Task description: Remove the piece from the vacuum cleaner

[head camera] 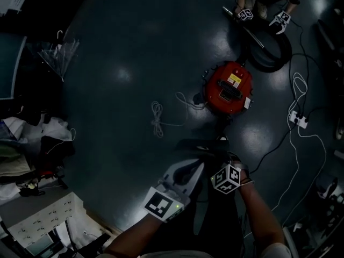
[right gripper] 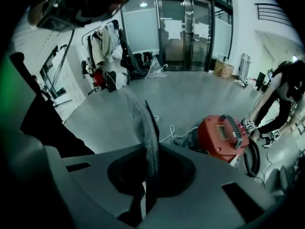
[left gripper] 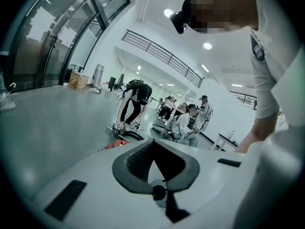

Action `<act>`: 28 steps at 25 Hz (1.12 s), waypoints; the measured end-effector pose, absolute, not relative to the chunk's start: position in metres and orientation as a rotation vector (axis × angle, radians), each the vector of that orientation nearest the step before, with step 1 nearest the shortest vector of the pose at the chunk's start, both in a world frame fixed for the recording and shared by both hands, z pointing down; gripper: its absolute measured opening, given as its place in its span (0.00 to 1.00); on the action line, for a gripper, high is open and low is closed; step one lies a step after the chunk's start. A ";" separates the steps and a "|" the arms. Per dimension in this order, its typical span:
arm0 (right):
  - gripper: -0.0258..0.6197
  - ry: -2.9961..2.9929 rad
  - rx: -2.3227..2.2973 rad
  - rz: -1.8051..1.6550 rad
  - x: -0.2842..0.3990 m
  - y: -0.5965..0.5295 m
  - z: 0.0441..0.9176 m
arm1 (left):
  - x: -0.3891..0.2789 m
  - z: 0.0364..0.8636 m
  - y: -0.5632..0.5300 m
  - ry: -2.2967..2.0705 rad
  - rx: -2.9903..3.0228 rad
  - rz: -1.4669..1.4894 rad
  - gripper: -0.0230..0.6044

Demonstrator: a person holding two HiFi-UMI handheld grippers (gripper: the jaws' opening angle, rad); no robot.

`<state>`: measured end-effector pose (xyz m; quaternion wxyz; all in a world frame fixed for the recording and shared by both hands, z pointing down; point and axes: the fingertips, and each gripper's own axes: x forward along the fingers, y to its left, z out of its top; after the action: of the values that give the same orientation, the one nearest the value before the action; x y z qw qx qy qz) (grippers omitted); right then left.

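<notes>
The red canister vacuum cleaner (head camera: 230, 87) stands on the dark floor ahead of me, and it also shows in the right gripper view (right gripper: 221, 132). Its black hose (head camera: 271, 50) coils beyond it. Another person (left gripper: 133, 99) bends over the hose end with a marked gripper in each hand on the metal wand (head camera: 252, 34). My left gripper (head camera: 194, 147) and right gripper (head camera: 221, 143) hang side by side well short of the vacuum. Both are shut with nothing between the jaws; the right gripper's fingers (right gripper: 150, 142) press together into a thin blade.
A white cord (head camera: 157, 117) lies looped left of the vacuum. A power strip (head camera: 299, 120) with white cables sits to the right. A clear umbrella (head camera: 56, 52) and a heap of clothes (head camera: 27, 144) line the left side. Seated people (left gripper: 186, 123) are farther off.
</notes>
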<state>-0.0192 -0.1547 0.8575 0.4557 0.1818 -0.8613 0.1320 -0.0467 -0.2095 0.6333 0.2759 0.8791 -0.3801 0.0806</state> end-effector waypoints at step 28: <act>0.08 -2.213 0.954 0.286 0.001 -0.027 0.446 | -0.036 0.378 -0.040 -0.851 2.566 0.149 0.04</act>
<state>0.0006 -0.0274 0.4461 0.3499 0.3683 -0.8542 0.1104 -0.0358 -0.0404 0.3781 0.2156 0.9255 -0.3068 0.0536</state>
